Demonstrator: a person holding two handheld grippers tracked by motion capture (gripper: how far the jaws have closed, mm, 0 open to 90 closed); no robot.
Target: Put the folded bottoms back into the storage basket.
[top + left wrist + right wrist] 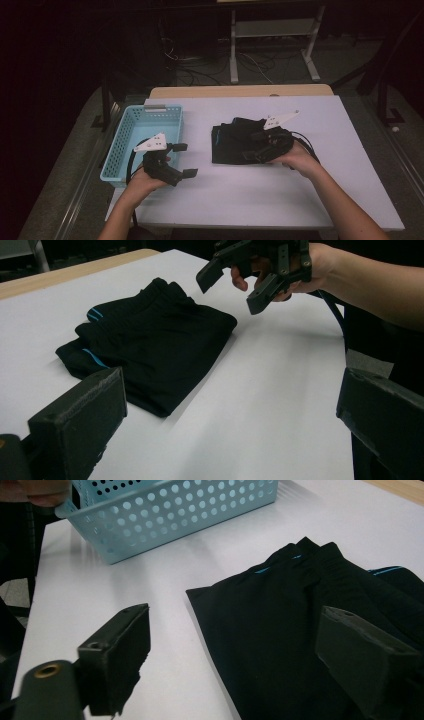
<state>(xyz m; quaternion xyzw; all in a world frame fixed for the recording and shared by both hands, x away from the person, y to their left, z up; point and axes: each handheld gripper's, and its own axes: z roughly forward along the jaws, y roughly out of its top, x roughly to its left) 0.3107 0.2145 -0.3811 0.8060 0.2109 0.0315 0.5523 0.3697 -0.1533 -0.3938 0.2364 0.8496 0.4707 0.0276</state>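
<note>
A folded black garment with thin blue stripes lies flat on the white table, right of centre. My right gripper hovers over its near right part, held by a hand. In the right gripper view, one jaw of the right gripper is over bare table and the other over the garment; it is open, pressing on nothing. The left gripper view shows the garment with the right gripper raised beyond it. My left gripper is open and empty beside the basket, its own jaws wide apart.
A light blue perforated basket stands at the table's left edge, its wall also in the right gripper view. Bare white table lies between basket and garment. Beyond the far edge are a wooden strip, cables and a metal stand on a dark floor.
</note>
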